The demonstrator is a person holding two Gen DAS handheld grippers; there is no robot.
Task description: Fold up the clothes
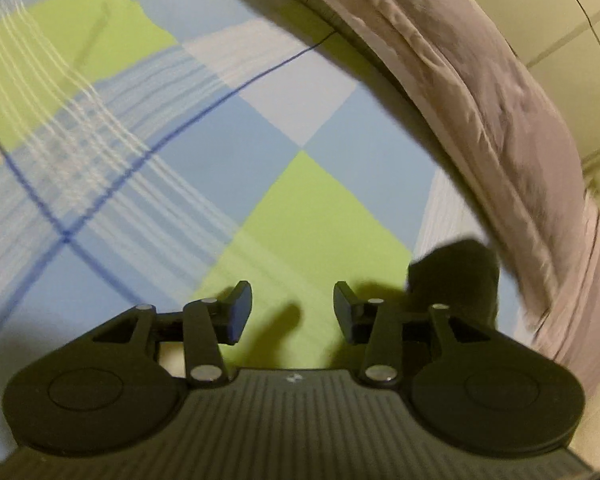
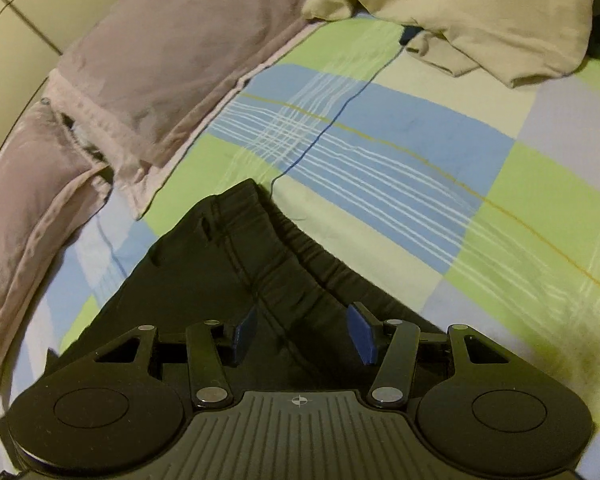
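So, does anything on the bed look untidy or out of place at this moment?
Yes, mildly. The beige cloth garment lies crumpled, not folded, at the far edge of the green-and-blue checked bedsheet. The black garment with the gathered waistband lies flat below the open right gripper. Nothing looks damaged or spilled.

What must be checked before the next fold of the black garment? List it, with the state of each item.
1. Left tool open with nothing between its fingers: ok.
2. Right tool open, not clamping cloth: ok.
3. Right tool over the black garment: ok.
4. Left tool over the garment: not ok; it is over bare checked sheet, with the garment off to its right.
5. Garment lying flat: cannot tell; only part shows.
6. Beige garment apart from the black one: ok.
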